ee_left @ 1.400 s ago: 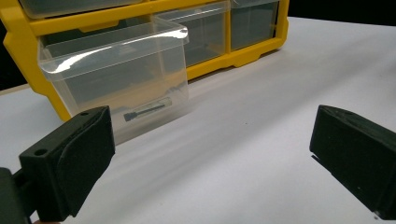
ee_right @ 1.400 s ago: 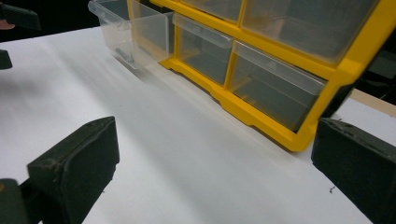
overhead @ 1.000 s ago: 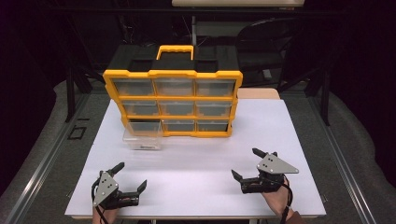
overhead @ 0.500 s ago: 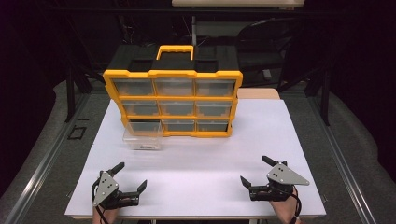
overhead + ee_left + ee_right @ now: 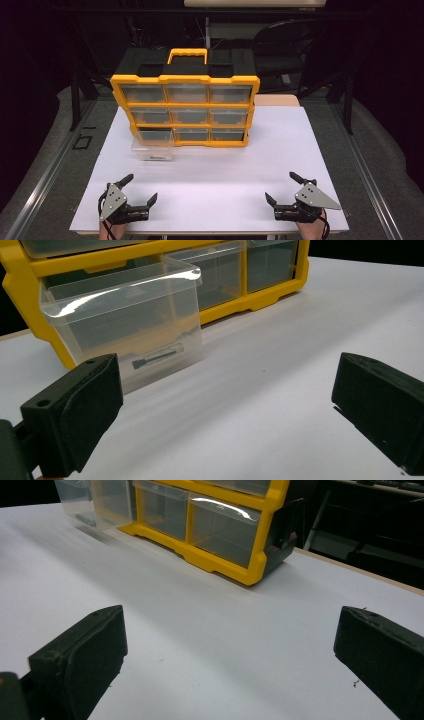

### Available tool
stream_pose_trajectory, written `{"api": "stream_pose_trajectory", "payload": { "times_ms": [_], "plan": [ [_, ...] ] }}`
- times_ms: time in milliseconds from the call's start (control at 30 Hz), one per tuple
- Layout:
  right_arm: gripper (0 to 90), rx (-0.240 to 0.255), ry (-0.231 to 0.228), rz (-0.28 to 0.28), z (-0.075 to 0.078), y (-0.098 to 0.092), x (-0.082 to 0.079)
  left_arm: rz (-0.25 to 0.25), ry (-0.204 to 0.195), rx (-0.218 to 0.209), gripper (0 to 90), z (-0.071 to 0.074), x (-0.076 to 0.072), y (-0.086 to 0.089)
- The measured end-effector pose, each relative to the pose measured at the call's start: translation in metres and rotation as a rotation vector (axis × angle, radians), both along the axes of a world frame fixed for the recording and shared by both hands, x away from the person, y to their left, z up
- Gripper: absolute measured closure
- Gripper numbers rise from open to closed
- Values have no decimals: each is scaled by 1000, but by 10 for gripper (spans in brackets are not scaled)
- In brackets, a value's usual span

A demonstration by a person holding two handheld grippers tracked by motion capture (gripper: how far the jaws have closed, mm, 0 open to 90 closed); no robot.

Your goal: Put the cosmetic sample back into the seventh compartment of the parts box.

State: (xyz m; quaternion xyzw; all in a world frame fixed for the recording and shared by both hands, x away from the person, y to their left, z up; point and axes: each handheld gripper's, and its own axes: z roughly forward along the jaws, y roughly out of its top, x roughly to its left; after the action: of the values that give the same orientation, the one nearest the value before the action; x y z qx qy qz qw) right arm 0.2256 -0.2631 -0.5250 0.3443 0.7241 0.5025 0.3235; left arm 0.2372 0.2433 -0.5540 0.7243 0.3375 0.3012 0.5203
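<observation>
A yellow and black drawer organizer (image 5: 186,110) stands at the back of the white table (image 5: 215,170). Its bottom-left clear drawer (image 5: 152,149) is pulled out onto the table, with a small dark bolt (image 5: 155,358) lying inside it. My left gripper (image 5: 140,189) rests near the front left edge, open and empty, with its jaws wide apart in the left gripper view (image 5: 225,410). At the front right my right gripper (image 5: 282,187) is also open and holds nothing; its jaws (image 5: 230,655) face the organizer's right corner (image 5: 250,555).
A black frame and a dark chair stand behind the table. Grey floor and a metal rail (image 5: 45,170) run along the left side. A tan board (image 5: 277,100) shows behind the organizer's right end.
My right gripper has drawn back toward the front edge and a little to the right. The left gripper and the drawer have stayed put.
</observation>
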Motion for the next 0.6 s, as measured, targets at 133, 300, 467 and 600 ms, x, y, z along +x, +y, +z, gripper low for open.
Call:
{"api": "stream_pose_trajectory", "payload": {
  "times_ms": [133, 300, 467, 600],
  "plan": [
    [0, 9, -10, -21, -5, -5, -5, 0, 3, -1, 0, 0, 0, 0],
    [0, 10, -7, -38, -10, -8, -6, -3, 3, 4, 0, 0, 0, -1],
    [1, 7, 4, -35, -13, -7, -5, -4, 7, 3, 0, -1, 0, -1],
    [1, 7, 12, -36, -14, -8, -5, -4, 9, 2, 0, -1, 1, -1]
  ]
}}
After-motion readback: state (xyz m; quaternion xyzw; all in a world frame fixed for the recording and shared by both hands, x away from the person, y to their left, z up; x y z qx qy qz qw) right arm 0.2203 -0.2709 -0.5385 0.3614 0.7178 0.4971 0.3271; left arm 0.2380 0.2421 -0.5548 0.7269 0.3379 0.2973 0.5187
